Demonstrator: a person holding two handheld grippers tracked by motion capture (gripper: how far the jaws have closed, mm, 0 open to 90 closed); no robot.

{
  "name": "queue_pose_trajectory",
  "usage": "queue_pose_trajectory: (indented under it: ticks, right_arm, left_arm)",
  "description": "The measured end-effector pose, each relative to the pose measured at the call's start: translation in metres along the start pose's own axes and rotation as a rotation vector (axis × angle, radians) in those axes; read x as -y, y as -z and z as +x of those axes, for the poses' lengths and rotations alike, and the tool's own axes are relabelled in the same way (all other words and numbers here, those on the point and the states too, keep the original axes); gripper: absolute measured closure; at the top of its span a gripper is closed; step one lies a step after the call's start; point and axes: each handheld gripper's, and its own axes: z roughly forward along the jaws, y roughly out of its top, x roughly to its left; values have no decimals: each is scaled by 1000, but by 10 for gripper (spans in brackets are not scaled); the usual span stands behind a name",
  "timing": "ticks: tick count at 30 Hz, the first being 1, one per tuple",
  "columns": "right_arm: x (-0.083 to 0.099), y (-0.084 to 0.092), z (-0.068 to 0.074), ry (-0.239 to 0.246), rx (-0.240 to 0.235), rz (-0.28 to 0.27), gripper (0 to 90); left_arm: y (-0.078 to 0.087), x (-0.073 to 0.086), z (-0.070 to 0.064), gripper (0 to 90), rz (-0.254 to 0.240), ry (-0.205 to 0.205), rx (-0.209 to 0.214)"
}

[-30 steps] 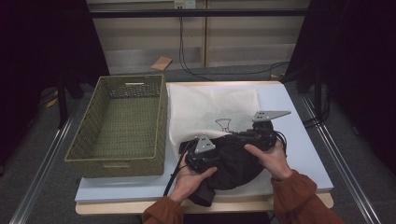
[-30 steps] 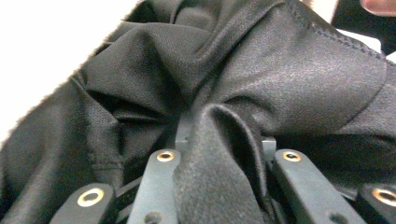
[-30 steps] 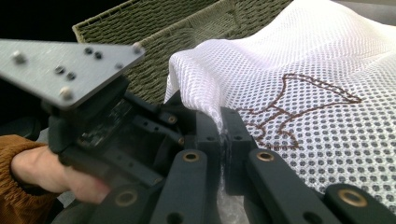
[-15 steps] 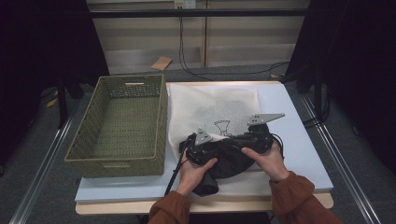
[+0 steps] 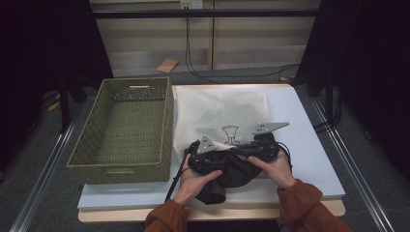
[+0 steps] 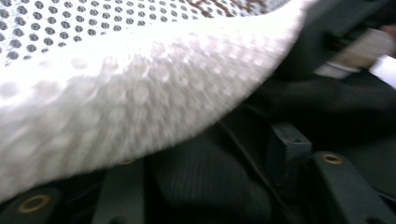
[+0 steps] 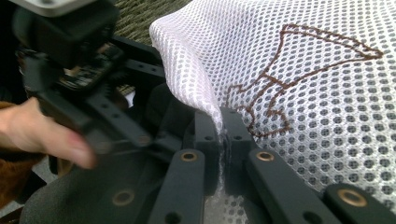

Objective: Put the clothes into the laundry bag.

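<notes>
My right fingers (image 7: 219,140) are clamped on the edge of the white mesh bag (image 7: 322,84), which lies mid-counter beside the basket (image 5: 123,130). My left fingers (image 5: 196,162) have just been opening, gripping nothing, over the black cloth (image 5: 232,171) near the counter's (image 5: 309,145) front edge.

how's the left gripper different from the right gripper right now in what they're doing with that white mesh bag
The right gripper has its jaws pinched shut on the edge of the white mesh bag; the left gripper has just been opening its jaws, and the mesh hangs above them, not pinched. The left gripper's jaws rest against the black garment, while the right gripper's lift the bag's rim over it. Both sit close together at the bag's near edge.
</notes>
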Motion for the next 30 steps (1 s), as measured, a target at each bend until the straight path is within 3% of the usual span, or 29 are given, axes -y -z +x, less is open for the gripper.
queue_pose_trajectory:
  ticks: [3,6,11,15,17,18,23,25,26,27,28,30]
  right_arm:
    - [1,-1,0,4,7,5,875]
    - [1,-4,1,38,20,26,871]
    - [1,-5,1,66,39,50,875]
    - [1,-8,0,77,45,62,874]
    - [2,-8,1,78,49,63,874]
    - [3,-8,1,69,50,61,874]
    - [3,-8,2,67,56,65,875]
    - [3,-9,0,54,49,64,875]
    - [3,-9,0,38,48,61,874]
    - [3,-9,0,38,48,61,874]
    - [3,-9,0,45,49,60,874]
    - [3,-9,0,40,48,60,874]
  left_arm:
    - [6,0,-2,406,8,-14,16]
    - [16,-2,-1,356,32,-16,41]
    - [32,-5,-2,332,28,-56,40]
    - [44,-1,-2,298,26,-59,42]
    - [47,3,-2,288,30,-56,50]
    - [47,6,-5,283,81,-78,53]
    - [55,14,-6,233,66,-71,62]
    - [60,19,-6,227,59,-65,53]
    - [68,24,-6,231,26,-72,21]
    - [68,24,-6,242,26,-72,21]
    - [70,28,-2,245,39,-44,55]
    - [67,32,0,224,48,-51,41]
